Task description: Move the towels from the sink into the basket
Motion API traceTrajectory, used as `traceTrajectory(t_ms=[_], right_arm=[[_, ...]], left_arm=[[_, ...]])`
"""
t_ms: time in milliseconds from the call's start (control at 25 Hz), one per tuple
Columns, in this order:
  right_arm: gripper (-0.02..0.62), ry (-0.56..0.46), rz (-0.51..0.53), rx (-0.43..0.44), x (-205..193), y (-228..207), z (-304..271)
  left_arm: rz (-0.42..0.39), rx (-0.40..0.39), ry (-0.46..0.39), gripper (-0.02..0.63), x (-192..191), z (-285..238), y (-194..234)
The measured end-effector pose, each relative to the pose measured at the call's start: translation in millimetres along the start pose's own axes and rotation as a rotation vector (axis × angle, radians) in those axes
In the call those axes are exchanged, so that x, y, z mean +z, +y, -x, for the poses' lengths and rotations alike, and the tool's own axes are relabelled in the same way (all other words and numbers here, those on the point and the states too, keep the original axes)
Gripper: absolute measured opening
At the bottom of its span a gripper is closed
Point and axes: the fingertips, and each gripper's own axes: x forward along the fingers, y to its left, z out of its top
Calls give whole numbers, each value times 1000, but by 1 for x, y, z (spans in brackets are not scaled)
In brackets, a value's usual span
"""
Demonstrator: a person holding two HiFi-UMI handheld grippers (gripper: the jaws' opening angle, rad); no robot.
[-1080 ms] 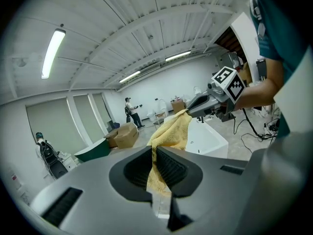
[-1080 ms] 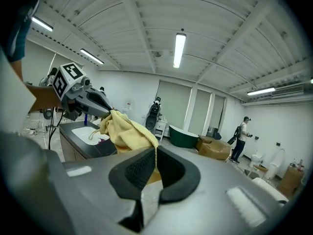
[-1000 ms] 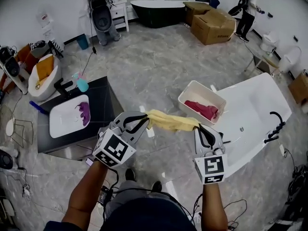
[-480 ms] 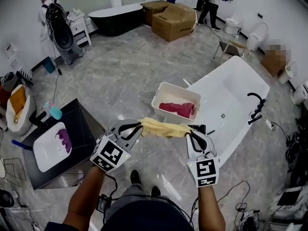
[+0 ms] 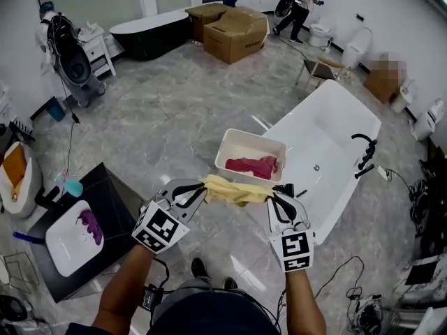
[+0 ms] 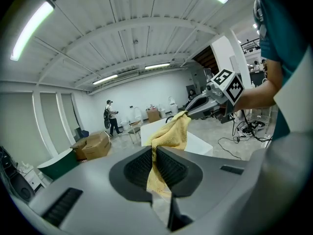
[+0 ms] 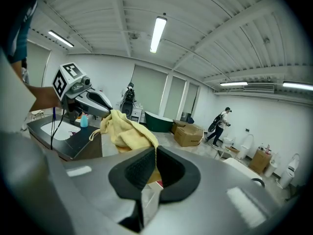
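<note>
Wearing a dark teal top with a short sleeve, greyish trousers and dark shoes. Showing the left tongs and the right tongs as smooth, light grey moulded shells with black trim along the arms. Ending each in black ribbed pads set in a dark rounded hollow. Bearing a white left cube and a white right cube, both printed with black square markers. Carrying a small black box with thin black cables at the left hip.

The sink's tiny purple heap is probably a towel.
</note>
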Motion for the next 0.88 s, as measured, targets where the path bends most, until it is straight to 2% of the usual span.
traceTrajectory(t_ms=[440,560,680,880], right_arm=[[20,23,5,-56,17,-20,-58],[20,35,7,-38,11,-29,-73],[20,30,-8,-32,0,-58,-89],[20,35,-13,36,-11,-86,-129]], left_arm=[[17,-45,-29,32,-9,-35,58],[40,-52,-16,32,-16,-52,61],[18,-53,0,32,-9,-79,66],[47,5,21,32,-6,-112,93]])
